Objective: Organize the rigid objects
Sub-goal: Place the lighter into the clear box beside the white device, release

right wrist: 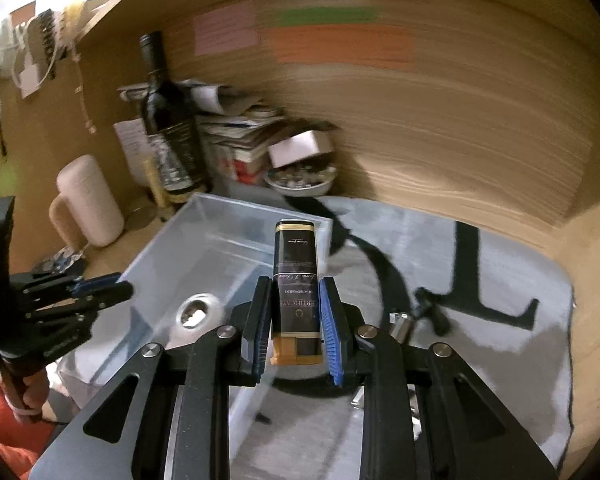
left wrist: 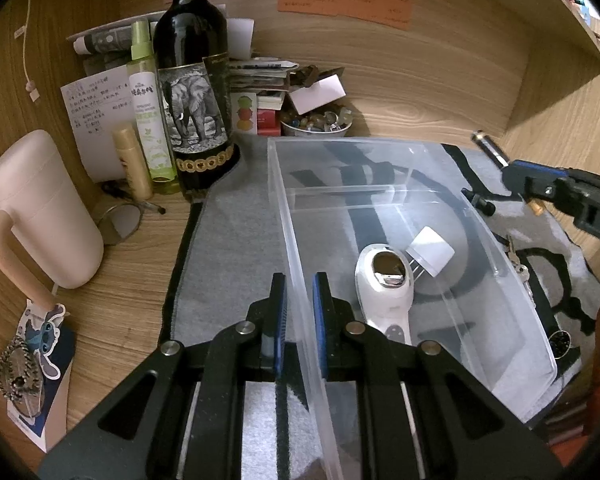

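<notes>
A clear plastic bin [left wrist: 512,280] lies on a grey mat. My left gripper [left wrist: 300,292] is shut on the bin's left wall [left wrist: 296,264]. Inside the bin lie a white handheld device [left wrist: 384,292] and a white charger plug [left wrist: 432,256]. My right gripper [right wrist: 294,304] is shut on a black and gold rectangular lighter-like case [right wrist: 296,280], held upright above the bin's right rim [right wrist: 260,208]. In the left wrist view the right gripper [left wrist: 496,184] hangs at the right with the case's end [left wrist: 488,146] sticking out. The left gripper [right wrist: 96,292] shows at the left of the right wrist view.
A wine bottle [left wrist: 192,92], spray bottle [left wrist: 148,100], gold tube [left wrist: 132,164] and pink jug [left wrist: 48,216] stand at the left. A bowl of beads [left wrist: 316,124] and stacked papers sit behind the bin. Keys [left wrist: 520,272] and a small dark object [right wrist: 428,304] lie on the mat to the right.
</notes>
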